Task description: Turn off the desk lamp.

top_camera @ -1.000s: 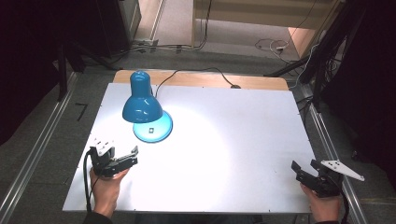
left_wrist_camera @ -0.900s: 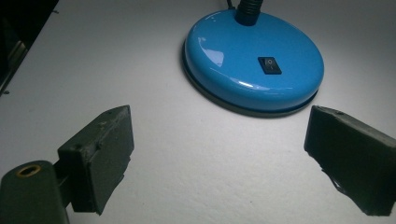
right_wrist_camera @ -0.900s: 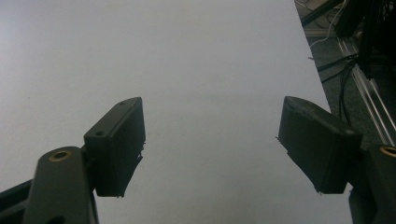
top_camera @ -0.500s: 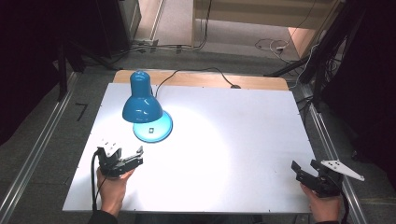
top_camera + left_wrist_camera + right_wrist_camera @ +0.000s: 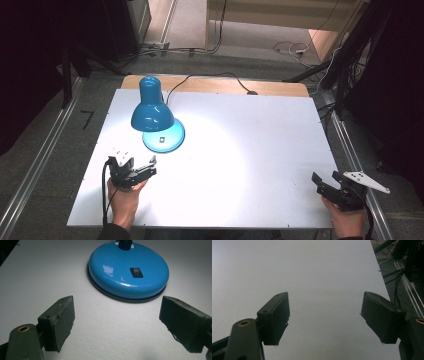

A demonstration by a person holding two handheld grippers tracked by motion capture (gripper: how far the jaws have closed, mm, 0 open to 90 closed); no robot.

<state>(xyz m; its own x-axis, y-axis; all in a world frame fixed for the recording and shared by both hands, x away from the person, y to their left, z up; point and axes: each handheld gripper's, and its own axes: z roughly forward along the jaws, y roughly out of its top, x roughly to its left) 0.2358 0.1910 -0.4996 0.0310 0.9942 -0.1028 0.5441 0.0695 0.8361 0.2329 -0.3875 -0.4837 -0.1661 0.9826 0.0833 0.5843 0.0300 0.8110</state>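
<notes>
Lamp (image 5: 152, 107) sits lit near the counter's (image 5: 260, 150) far-left corner, rocker switch (image 5: 136, 272) facing my left tool (image 5: 117, 322), spread wide, empty. I'd close one tip squarely onto it. Right tool (image 5: 324, 320) gapes near-right.

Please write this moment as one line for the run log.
left gripper: open, facing lamp base | switch: on base top | right gripper: open, over bare table | lamp: lit

Left gripper (image 5: 150, 168) at lower left of the high view, held in the left hand (image 5: 123, 200), jaws wide apart and empty; right gripper (image 5: 320, 181) at lower right in the right hand (image 5: 344, 220), jaws likewise spread, empty.
</notes>
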